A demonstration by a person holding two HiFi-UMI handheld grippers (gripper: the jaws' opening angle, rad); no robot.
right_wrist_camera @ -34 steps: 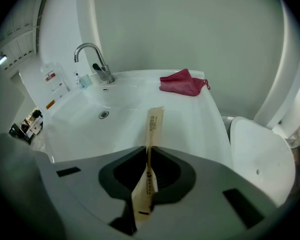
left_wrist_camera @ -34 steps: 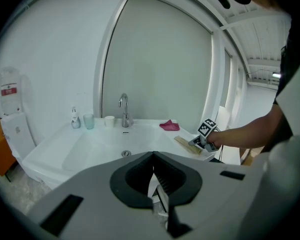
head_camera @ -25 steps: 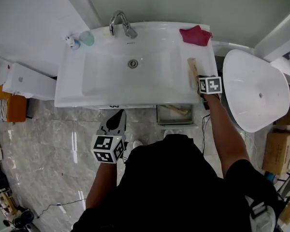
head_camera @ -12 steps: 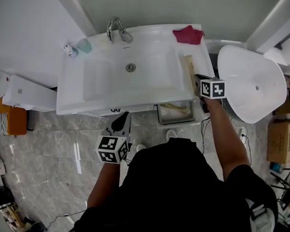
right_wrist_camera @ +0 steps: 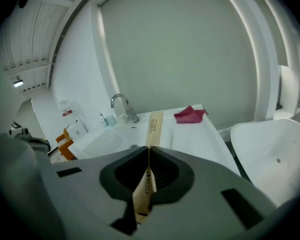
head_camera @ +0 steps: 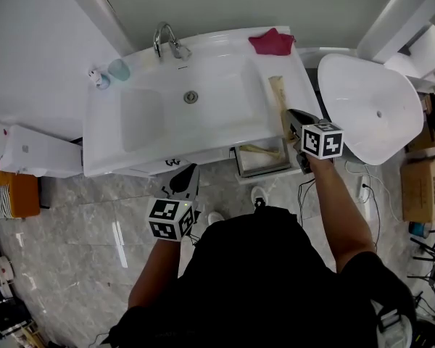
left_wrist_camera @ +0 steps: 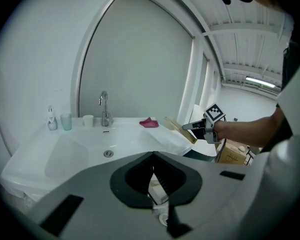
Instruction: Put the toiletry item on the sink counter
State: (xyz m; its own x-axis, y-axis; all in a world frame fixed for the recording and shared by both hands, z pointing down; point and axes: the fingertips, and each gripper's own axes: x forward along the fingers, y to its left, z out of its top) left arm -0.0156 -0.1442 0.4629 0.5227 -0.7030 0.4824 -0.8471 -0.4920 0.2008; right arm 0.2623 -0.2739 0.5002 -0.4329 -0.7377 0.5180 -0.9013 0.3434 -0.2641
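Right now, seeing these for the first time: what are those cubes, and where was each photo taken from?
No robot: a person holds a two-jaw gripper in each hand, and the patterned cubes are part of them. One picture looks down from the person's head; the others from a camera on each gripper. The white sink carries a faucet, a red cloth and a cup. The right gripper is shut on a long beige box above the sink's right edge. The left gripper, short of the sink, pinches a small pale item I can't identify.
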